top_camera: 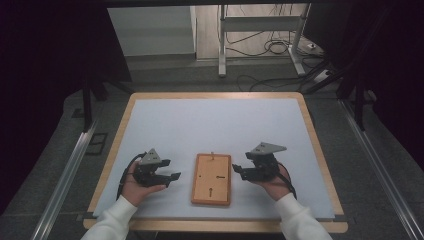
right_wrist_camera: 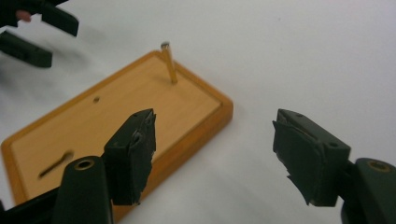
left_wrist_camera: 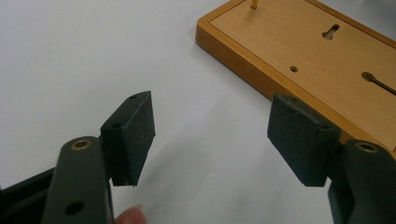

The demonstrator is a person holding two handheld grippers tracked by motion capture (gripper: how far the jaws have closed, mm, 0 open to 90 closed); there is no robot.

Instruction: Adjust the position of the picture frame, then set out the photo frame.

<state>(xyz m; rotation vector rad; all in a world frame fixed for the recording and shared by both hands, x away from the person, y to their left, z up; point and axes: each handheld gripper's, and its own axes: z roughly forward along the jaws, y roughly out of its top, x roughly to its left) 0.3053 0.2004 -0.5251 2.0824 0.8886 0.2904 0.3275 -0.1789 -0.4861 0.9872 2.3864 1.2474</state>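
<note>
1. Wooden board lies flat on the white mat, near the front edge of the table, between the two grippers. It has a raised rim, keyhole slots, a small hole, and a thin brass pin that stands up, a little tilted, at its far end.

2. Left gripper is just left of the board, its jaws spread and holding nothing. If it closes from this side alone, I think the board may slide to the right on the smooth mat.

3. Right gripper is just right of the board, also spread wide and empty. One jaw hangs over the board's edge, so lowering it could knock the rim instead of gripping it.

4. The pin looks thin; a jaw that brushes it could bend it or pull it out.

5. The board is low and flat, so the pads may slip off the rim when lifting, and the board could drop.
</note>
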